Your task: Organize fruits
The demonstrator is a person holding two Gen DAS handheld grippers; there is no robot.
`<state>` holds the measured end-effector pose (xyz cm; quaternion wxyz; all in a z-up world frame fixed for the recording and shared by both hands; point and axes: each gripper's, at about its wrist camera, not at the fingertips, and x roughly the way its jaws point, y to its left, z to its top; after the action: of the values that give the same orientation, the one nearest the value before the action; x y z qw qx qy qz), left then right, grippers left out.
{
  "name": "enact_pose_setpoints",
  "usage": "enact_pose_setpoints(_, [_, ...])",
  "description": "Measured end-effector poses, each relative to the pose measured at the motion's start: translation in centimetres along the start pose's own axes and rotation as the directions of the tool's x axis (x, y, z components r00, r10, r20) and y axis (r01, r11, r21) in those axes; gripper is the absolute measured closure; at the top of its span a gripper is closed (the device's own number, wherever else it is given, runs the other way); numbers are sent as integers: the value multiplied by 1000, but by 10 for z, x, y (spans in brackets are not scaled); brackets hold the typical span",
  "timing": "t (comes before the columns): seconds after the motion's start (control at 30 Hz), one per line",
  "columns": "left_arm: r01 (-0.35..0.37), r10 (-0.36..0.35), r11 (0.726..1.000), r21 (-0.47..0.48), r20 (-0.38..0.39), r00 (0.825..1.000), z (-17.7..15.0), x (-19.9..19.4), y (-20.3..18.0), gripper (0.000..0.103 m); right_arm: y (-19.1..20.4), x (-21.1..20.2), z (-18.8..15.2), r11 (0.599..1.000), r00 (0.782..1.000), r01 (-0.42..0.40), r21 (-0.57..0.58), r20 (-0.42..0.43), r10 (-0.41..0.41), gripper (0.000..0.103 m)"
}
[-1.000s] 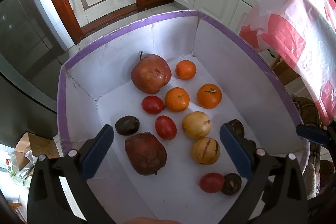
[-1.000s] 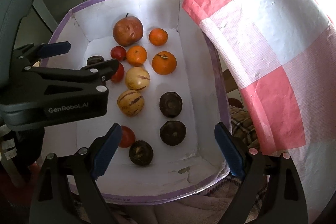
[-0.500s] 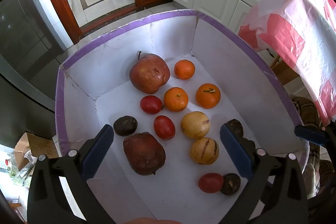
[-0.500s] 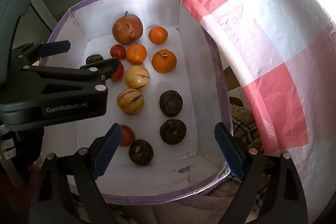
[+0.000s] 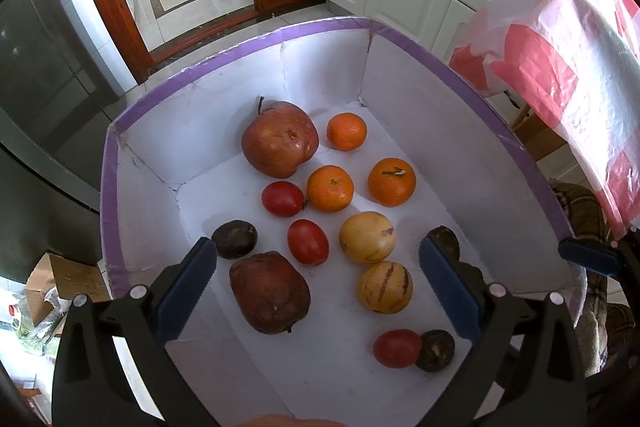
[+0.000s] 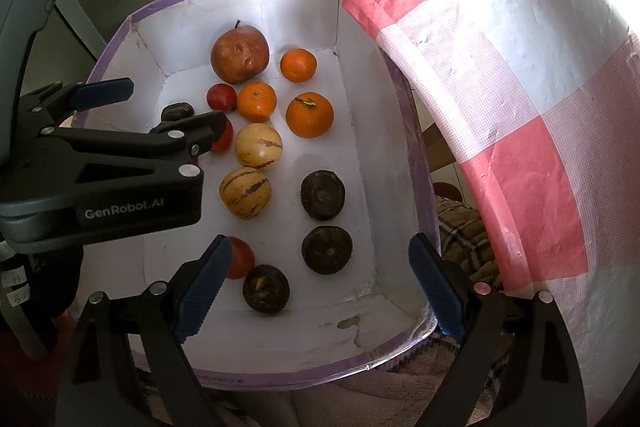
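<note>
Almost nothing has moved since the earlier frames: every fruit lies where it lay, and both grippers hang in place. The fruits sit loose on the floor of the white box (image 5: 460,131). The darker pomegranate (image 5: 270,293) lies just below and ahead of the left gripper (image 5: 316,287). The dark round fruit (image 6: 327,249) lies ahead of the right gripper (image 6: 320,285). Both stand wide open, holding and touching nothing.
</note>
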<state>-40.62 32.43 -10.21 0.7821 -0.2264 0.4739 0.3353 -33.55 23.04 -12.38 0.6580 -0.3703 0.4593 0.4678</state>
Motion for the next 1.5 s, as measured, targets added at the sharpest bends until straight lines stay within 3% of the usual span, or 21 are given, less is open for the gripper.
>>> enact_pose_setpoints(1.5, [15, -15, 1000, -12, -29, 999, 4, 5, 9, 2, 2, 2, -4, 1000, 1000, 1, -5, -12, -1, 16])
